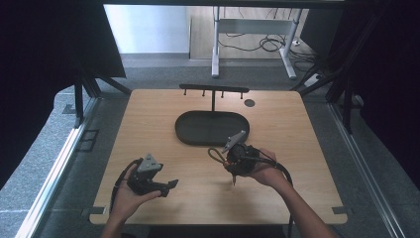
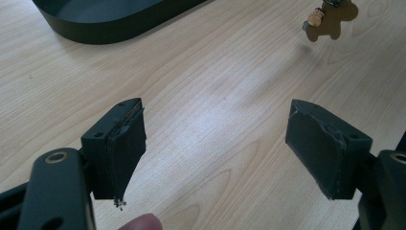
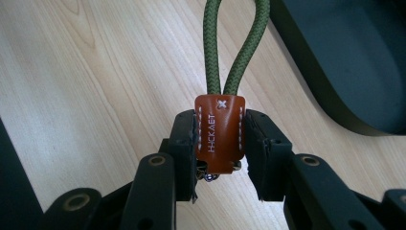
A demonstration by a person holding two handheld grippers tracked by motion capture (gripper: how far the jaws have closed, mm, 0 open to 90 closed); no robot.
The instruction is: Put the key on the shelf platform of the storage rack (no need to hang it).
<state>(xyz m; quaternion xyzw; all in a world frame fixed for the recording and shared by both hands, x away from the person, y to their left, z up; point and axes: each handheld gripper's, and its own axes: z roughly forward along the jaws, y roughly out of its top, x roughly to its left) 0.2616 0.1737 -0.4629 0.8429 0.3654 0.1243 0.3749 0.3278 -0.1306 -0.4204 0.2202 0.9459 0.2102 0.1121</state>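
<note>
My right gripper (image 3: 220, 143) is shut on the brown leather tab (image 3: 220, 132) of a keychain, and a green cord loop (image 3: 234, 48) rises from the tab past the jaw tips. In the high view the right gripper (image 1: 228, 161) is held above the table's middle, just in front of the dark oval tray (image 1: 188, 131), with the cord loop (image 1: 214, 153) sticking out to its left. A small metal piece (image 2: 330, 17) hangs under the keychain. My left gripper (image 1: 168, 187) is near the front left of the table. It is open (image 2: 215, 129) with bare wood between its jaws.
Behind the tray stands a black T-shaped rack (image 1: 214, 89) with several small hooks. A round dark grommet (image 1: 249, 103) sits in the tabletop at the back right. The tray's rim (image 2: 105, 24) lies ahead of the left gripper and to the right of the right gripper (image 3: 344, 57).
</note>
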